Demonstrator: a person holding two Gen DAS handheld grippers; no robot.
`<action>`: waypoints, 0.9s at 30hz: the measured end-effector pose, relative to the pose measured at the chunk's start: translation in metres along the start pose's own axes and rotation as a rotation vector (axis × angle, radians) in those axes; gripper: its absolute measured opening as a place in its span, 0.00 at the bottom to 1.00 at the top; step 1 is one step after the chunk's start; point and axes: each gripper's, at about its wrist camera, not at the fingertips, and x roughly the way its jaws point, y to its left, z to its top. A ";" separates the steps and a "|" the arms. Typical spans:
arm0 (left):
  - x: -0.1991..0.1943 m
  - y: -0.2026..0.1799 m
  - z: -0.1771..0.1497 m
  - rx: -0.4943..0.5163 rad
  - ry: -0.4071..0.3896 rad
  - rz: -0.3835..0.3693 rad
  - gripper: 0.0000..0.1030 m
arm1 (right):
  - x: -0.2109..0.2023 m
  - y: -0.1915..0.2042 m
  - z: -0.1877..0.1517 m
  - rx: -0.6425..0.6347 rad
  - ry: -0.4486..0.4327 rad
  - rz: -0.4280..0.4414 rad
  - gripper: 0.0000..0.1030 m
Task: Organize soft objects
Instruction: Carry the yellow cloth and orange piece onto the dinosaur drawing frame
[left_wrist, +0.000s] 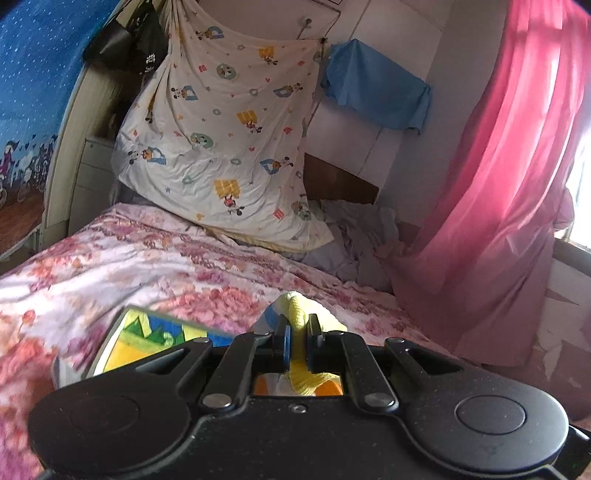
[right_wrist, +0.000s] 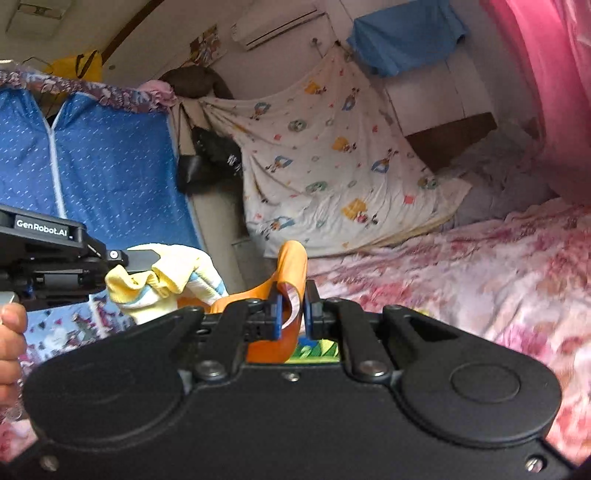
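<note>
Left tool (left_wrist: 297, 345) clenched on yellow knit fabric edge (left_wrist: 301, 314); right tool (right_wrist: 291, 314) clamped on orange cloth edge (right_wrist: 293, 258). Prob. one colourful soft textile (left_wrist: 155, 332), lifted above pink floral bed cover (left_wrist: 166, 258) w/ two grips, spread for folding.

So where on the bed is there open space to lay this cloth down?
The floral bedspread lies open between the colourful cloth and the cartoon-print sheet. The far corner by the pink curtain is crowded with rumpled white bedding.
</note>
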 end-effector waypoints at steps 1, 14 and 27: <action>0.010 -0.002 0.002 0.008 -0.002 0.008 0.07 | 0.006 -0.004 0.002 -0.007 -0.001 -0.009 0.05; 0.148 -0.017 -0.012 0.096 0.058 0.109 0.07 | 0.078 -0.059 -0.015 0.071 0.058 -0.077 0.06; 0.204 0.025 -0.047 -0.112 0.206 0.206 0.08 | 0.143 -0.066 -0.046 0.080 0.310 -0.082 0.07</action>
